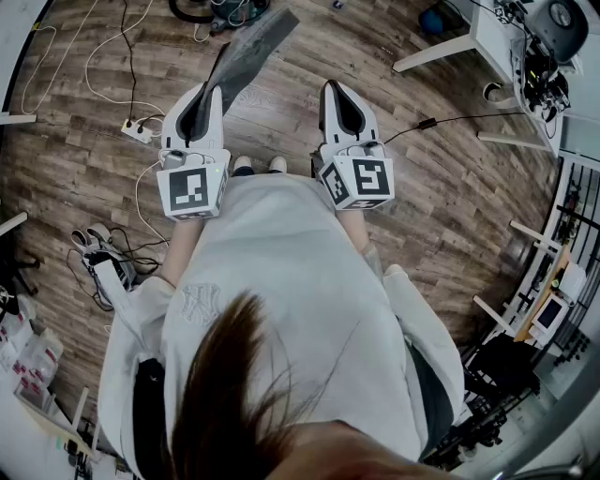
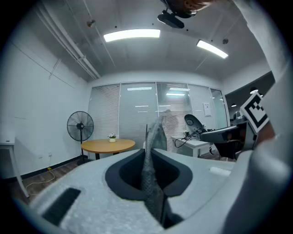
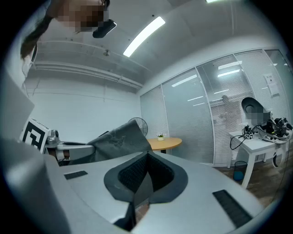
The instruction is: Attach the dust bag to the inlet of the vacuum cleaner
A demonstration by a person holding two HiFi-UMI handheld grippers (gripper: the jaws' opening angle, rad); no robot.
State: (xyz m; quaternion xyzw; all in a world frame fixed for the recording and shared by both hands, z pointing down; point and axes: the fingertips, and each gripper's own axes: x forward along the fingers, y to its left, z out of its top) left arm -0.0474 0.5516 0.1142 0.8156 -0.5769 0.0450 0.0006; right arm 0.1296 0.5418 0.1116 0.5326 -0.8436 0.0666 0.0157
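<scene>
The grey dust bag [image 1: 251, 49] sticks out flat ahead of my left gripper [image 1: 214, 92], which is shut on its near edge. In the left gripper view the dust bag [image 2: 154, 137] stands edge-on between the closed jaws of the left gripper [image 2: 147, 157]. My right gripper [image 1: 339, 94] is held level beside it, about a hand's width to the right, shut with nothing in it. The right gripper view shows that right gripper [image 3: 145, 159] with its jaws together, and the dust bag [image 3: 116, 139] to its left. I cannot make out a vacuum inlet in any view.
I stand on a wooden floor [image 1: 441, 187] with cables and a power strip [image 1: 139, 131] at the left. A white table [image 1: 487, 37] is at the far right. A round wooden table [image 2: 108, 145] and a standing fan [image 2: 80, 126] lie ahead. A teal object [image 1: 230, 9] sits at the top edge.
</scene>
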